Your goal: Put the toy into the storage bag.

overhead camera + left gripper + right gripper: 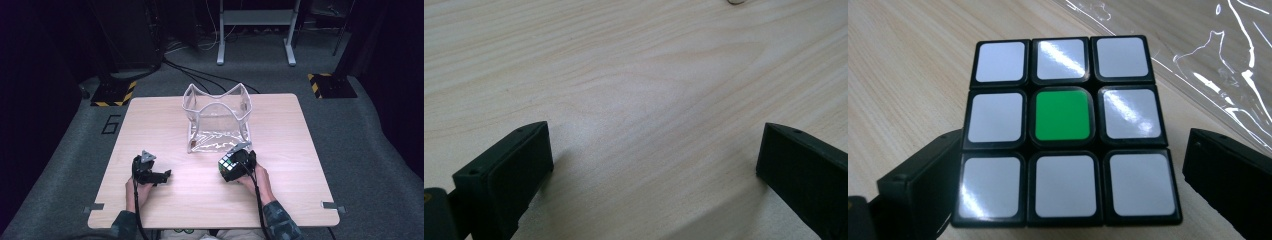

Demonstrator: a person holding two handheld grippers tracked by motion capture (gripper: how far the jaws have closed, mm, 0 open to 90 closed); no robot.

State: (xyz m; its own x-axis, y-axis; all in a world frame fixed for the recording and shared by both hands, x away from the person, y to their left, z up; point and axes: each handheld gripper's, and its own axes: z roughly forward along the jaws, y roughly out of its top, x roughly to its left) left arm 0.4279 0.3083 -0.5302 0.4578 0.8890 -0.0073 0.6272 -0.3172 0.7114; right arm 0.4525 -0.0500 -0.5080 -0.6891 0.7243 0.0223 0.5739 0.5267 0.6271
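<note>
A scrambled cube (228,168) with black edges rests on the wooden table (165,125), just in front of a clear plastic bag (218,116) that stands open at the table's middle. My right gripper (235,165) is open, its jaws spread wide on either side of the cube. In the right gripper view the cube (1064,131) shows a white face with a green centre tile, and the bag's lower edge (1208,65) lies just beyond it. My left gripper (159,175) is open and low over bare wood at the front left, with nothing in my left gripper (651,165).
The person's hands and forearms come in from the near edge. Metal clips (94,207) sit at the table's front corners. Beyond the table are grey carpet, cables, yellow-black striped bases (114,93) and a white frame's legs (255,30).
</note>
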